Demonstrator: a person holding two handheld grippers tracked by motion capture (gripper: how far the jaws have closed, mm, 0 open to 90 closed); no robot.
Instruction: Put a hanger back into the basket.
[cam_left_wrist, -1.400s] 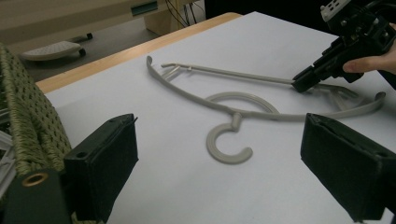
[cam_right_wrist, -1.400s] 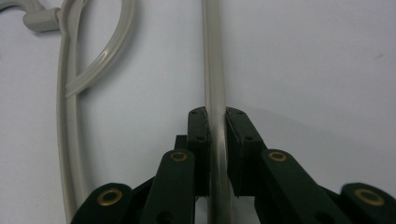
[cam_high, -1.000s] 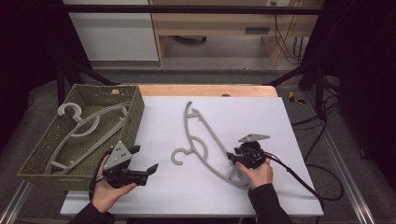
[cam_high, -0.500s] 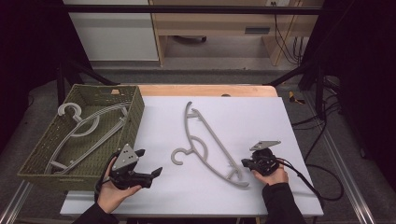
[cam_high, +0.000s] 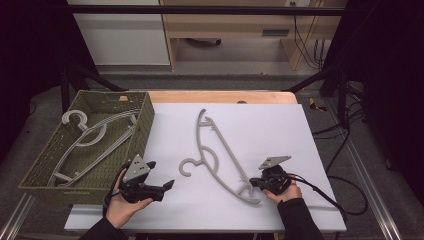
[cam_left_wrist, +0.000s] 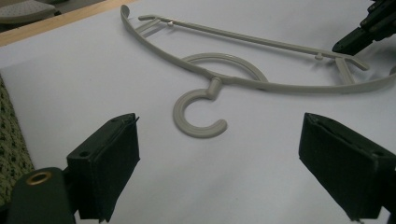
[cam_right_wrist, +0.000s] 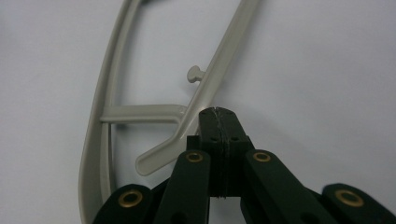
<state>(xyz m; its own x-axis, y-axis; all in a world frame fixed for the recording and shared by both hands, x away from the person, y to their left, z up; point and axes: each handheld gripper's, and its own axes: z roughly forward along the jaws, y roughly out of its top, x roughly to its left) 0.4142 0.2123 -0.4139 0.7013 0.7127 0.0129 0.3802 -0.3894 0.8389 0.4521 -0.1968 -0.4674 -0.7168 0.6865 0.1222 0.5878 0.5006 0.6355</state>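
While the grey hanger (cam_high: 218, 153) lies flat on the white desk (cam_high: 280, 130), the right tongs (cam_right_wrist: 218, 114) sit pressed shut, empty, tips just beside its near end. Left tongs (cam_left_wrist: 224, 175) gape wide before the hook. Next, I'd say: reopen, straddle the bar, carry it to the basket (cam_high: 37, 167).

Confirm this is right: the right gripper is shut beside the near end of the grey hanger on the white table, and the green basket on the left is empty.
Wrong about the basket: it holds another grey hanger, as the high view shows. The rest stands: the right gripper is shut beside the near end of the hanger on the white table.
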